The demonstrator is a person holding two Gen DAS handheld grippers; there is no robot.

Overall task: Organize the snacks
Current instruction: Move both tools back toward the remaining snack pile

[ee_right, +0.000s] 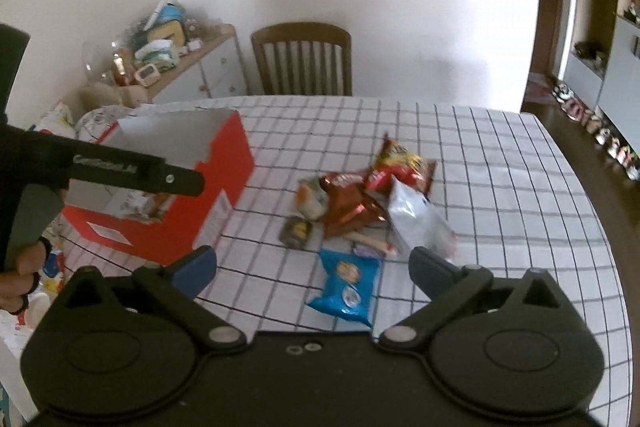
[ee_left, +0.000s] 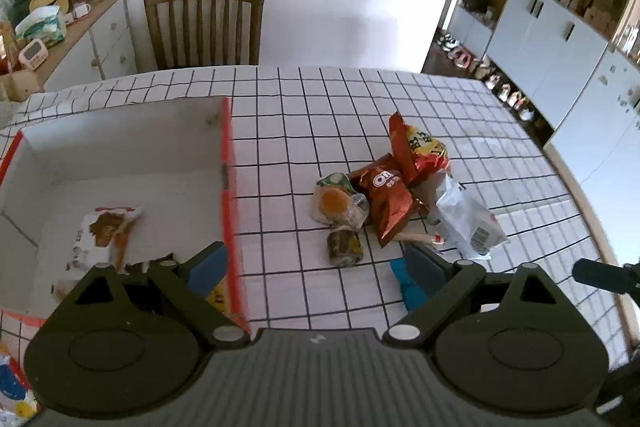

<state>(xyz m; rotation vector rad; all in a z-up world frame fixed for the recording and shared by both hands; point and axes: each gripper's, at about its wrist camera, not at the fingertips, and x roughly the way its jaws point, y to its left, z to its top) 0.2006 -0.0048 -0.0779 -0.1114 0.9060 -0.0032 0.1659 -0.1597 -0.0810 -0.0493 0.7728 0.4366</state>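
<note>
Checked tablecloth (ee_right: 480, 155) carries red box (ee_right: 224, 187) beside loose snack pile (ee_right: 360, 203). Blue packet (ee_right: 348, 283) lies nearest, light, crinkly, slippery; pinch its sealed edge. Left gripper (ee_left: 316, 263) and right gripper (ee_right: 312, 267) spread, empty.

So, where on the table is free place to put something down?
Bare tablecloth lies between the red box and the snack pile, behind the pile toward the chair, and right of the white bag. The pile itself is crowded.

Snacks (ee_right: 352, 203) right of box (ee_right: 192, 195)
</note>
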